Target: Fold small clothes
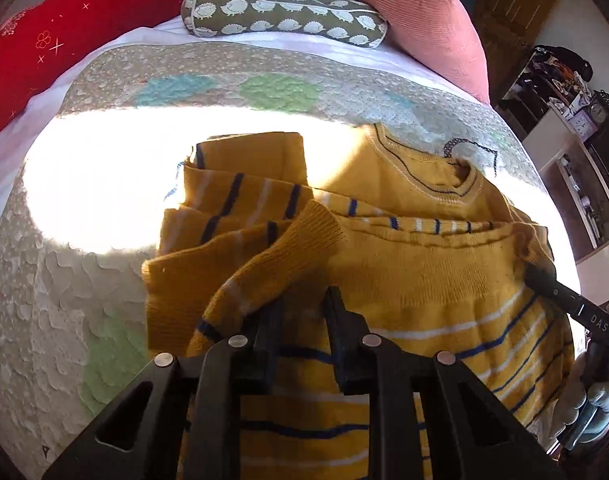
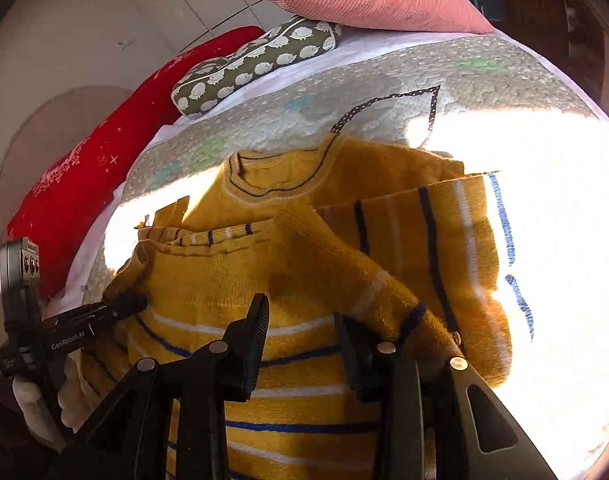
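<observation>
**Left wrist view: sweater part-folded, both jaws apart**

My left gripper has its jaws apart, nothing pinched; a sleeve cuff drapes just above-left of them. My right gripper is likewise parted, with the cuff lying over its right finger. The yellow striped sweater fills lower centre on the quilt. Sleeves and hem look folded in; the final fold looks still to do.

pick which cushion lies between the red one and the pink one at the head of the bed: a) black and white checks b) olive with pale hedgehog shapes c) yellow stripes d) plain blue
b: the olive cushion printed with pale hedgehog shapes lies between the red cushion and the pink cushion, beyond the yellow striped sweater.
</observation>
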Available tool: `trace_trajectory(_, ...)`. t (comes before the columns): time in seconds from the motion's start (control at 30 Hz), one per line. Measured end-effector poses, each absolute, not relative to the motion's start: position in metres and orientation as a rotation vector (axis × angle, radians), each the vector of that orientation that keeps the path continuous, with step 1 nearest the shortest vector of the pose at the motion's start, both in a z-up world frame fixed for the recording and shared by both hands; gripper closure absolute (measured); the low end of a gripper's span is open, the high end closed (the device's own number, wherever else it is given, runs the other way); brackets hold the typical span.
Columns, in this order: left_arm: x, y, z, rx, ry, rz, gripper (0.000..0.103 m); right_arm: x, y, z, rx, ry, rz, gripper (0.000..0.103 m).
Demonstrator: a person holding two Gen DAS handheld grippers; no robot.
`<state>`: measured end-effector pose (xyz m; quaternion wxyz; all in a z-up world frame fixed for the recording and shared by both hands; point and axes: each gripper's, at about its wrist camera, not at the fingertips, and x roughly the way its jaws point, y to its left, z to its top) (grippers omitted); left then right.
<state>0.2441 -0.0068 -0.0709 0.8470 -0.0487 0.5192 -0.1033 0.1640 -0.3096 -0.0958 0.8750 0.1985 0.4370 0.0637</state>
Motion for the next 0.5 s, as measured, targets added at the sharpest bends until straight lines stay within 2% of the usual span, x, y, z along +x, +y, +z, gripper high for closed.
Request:
trace_trajectory(0.2,0.268,0.050,-0.084,-0.341,1.114,-0.224,0.084,0.159,-0.360,-0.113,0.591,0.848,0.156,0.071)
trace_trajectory(0.5,0.260,0.073,-0.079,-0.499,1.121,-0.259,0.085,0.123,-0.438,-0.129,1.019,0.685,0.087,0.069)
